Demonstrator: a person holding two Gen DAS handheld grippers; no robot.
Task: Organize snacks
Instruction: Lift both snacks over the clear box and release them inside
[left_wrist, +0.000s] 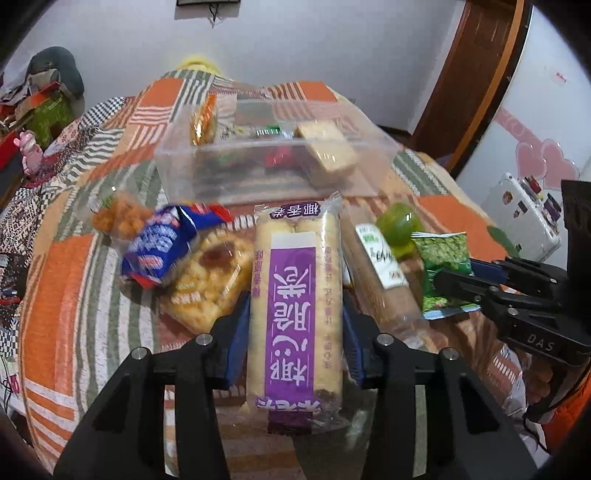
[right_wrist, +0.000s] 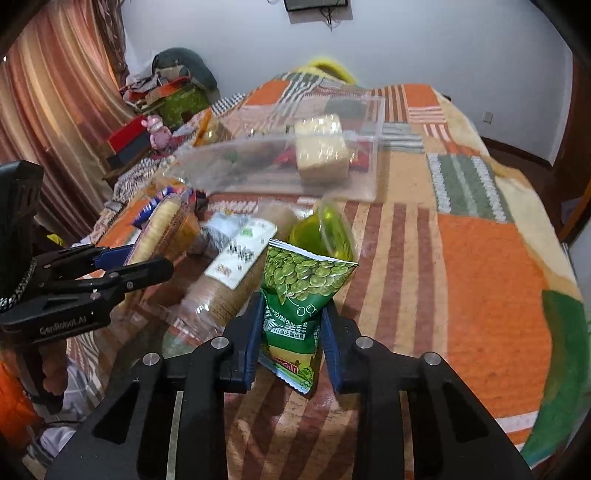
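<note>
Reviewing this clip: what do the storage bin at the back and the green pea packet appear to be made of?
Storage bin: looks like clear, glossy rigid plastic; the snacks inside and the patterned cloth show through its walls.
Green pea packet: probably thin printed plastic film, slightly shiny; it creases where the right tongs pinch it, and its top edge is crimped.

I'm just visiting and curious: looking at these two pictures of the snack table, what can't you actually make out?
- Clear bin, both views: glare and blur hide the small snacks behind the cracker block.
- Purple-label cake pack, left view: its near end lies under the left gripper.
- Blue packet, left view: print smeared.
- Green pea packet, right view: lower sides covered by the right gripper.
</note>
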